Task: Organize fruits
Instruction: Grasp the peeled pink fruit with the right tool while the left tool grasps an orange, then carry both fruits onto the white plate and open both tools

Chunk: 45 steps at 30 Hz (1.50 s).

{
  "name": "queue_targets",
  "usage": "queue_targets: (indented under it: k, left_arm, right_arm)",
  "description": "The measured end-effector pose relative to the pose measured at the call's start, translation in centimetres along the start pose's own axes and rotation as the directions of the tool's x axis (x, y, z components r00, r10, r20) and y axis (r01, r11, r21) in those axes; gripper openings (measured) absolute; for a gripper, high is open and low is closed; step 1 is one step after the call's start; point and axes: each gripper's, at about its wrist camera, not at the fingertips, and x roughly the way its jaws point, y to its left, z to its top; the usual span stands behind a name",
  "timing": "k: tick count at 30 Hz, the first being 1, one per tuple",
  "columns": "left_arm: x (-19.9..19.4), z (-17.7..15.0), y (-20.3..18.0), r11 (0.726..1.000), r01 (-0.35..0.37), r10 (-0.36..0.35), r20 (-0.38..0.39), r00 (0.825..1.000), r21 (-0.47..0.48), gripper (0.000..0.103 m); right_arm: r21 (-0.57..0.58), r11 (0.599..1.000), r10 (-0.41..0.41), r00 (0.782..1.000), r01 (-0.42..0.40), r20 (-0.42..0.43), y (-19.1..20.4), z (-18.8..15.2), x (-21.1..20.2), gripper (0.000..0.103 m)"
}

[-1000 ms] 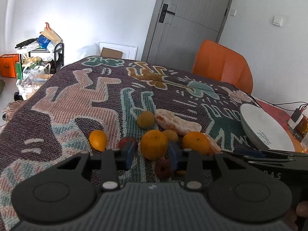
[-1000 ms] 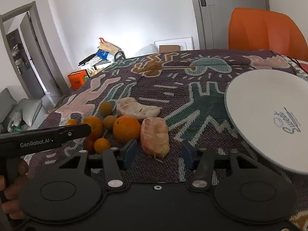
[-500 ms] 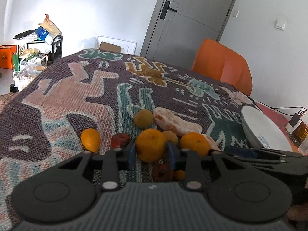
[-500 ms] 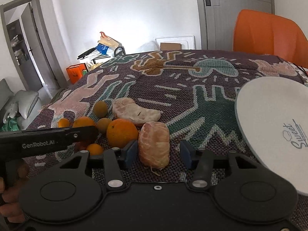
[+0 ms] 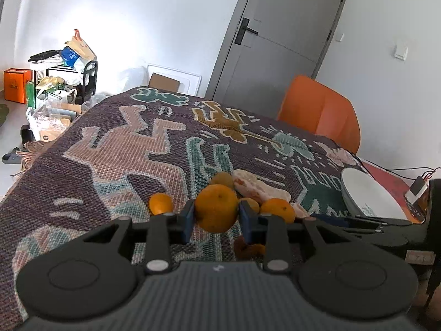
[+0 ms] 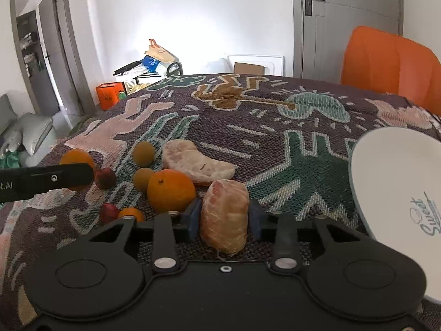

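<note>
Both tongs are gripping fruit over the patterned tabletop (image 6: 275, 149).

The white plate (image 6: 391, 182) is sitting at the right edge, apart from the fruit cluster. The right tongs (image 6: 223, 218) are clenching the peeled pomelo piece (image 6: 224, 218), just beside a loose orange (image 6: 171, 190). The left tongs (image 5: 216, 216) are clamping a mandarin (image 5: 216, 208), seemingly raised off the cloth, with a smaller mandarin (image 5: 160, 203) lying to its left.

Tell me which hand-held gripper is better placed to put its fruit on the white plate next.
Right. The right hand-held gripper already clamps the peeled citrus piece, and the white plate lies just to its right. The left hand-held gripper holds an orange, but the plate looks farther from it.
</note>
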Motion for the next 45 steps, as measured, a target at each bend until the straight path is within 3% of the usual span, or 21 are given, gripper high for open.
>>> queue_targets:
  k: [7,20,28,45]
  left_arm:
    - [-1.3,0.1,0.0,1.000,-0.005,0.005,0.020,1.000,0.006,0.032]
    - [-3.2,-0.1,-3.9,0.998,0.026,-0.029,0.050,0.998,0.065,0.032]
    - [-2.8,-0.2,-7.2,0.992,0.058,-0.063,0.042,0.997,0.113,0.032]
    - [-0.2,-0.3,-13.8,0.971,0.129,-0.132,0.004,0.991,0.202,0.032]
  right_arm:
    - [0.047,0.998,0.028,0.999,-0.029,0.032,-0.6,-0.4,-2.3,0.031]
    - [0.077,0.996,0.033,0.988,-0.045,0.149,-2.3,-0.5,-7.6,0.031]
    - [0.116,0.993,-0.025,0.979,0.001,0.203,-5.0,-1.1,-10.4,0.031]
    - [0.237,0.967,-0.150,0.964,0.096,0.218,-12.2,-3.5,-12.9,0.031]
